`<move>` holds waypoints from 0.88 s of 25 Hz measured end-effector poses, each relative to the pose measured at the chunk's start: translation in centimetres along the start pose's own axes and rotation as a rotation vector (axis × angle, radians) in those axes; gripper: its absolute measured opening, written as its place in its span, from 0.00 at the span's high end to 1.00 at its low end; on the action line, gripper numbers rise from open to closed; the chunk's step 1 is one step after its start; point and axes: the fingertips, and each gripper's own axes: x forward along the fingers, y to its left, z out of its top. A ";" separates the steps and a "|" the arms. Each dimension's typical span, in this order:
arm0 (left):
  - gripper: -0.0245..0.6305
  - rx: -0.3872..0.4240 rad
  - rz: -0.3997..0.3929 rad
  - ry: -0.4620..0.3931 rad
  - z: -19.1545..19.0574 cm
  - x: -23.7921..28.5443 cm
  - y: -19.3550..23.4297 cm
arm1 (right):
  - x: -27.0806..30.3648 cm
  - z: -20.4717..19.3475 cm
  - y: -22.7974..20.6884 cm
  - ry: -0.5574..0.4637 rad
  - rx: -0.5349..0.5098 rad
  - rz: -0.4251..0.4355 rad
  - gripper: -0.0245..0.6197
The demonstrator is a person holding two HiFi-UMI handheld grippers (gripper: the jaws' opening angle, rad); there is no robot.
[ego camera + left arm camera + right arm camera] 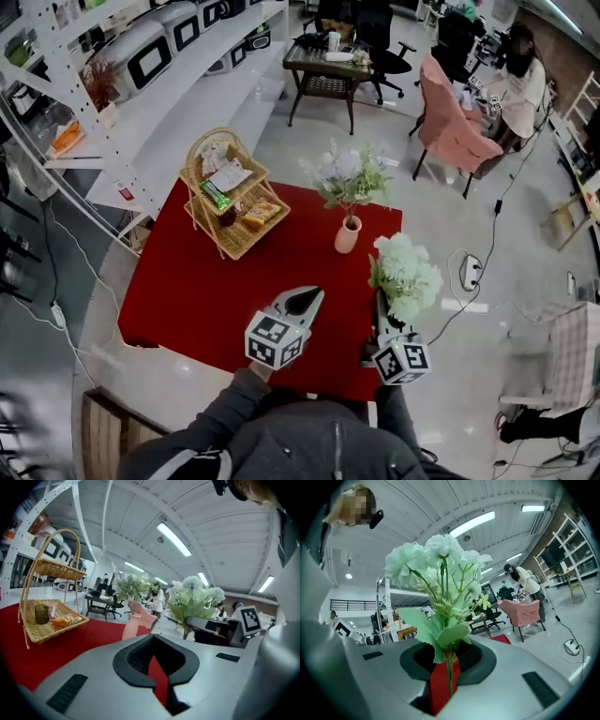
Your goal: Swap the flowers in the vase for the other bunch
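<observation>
A pink vase stands on the red table and holds a pale blue-and-white bunch. To its right, a white-green bunch stands upright over the table's right edge, its stems pinched in my right gripper. In the right gripper view the stems run between the jaws and the blooms rise above. My left gripper hovers over the table's near middle, shut and empty, apart from the vase. The left gripper view looks past the left gripper to the vase and the held bunch.
A two-tier wicker basket with snacks stands on the table's far left corner. White shelving runs along the left. Beyond the table are a dark side table, a pink-draped chair and a seated person.
</observation>
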 end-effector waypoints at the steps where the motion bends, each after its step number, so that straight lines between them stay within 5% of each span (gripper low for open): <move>1: 0.95 0.004 -0.021 0.006 -0.3 -0.7 -0.7 | -0.1 0.1 0.5 -0.005 0.005 0.010 0.84; 11: 0.95 -0.031 0.020 0.033 -3.3 -6.6 1.2 | -1.4 -0.4 3.3 0.053 0.018 0.019 0.84; 22: 0.95 -0.050 0.009 0.093 -3.7 -5.5 1.4 | -1.9 -0.6 4.2 0.096 0.007 0.029 0.84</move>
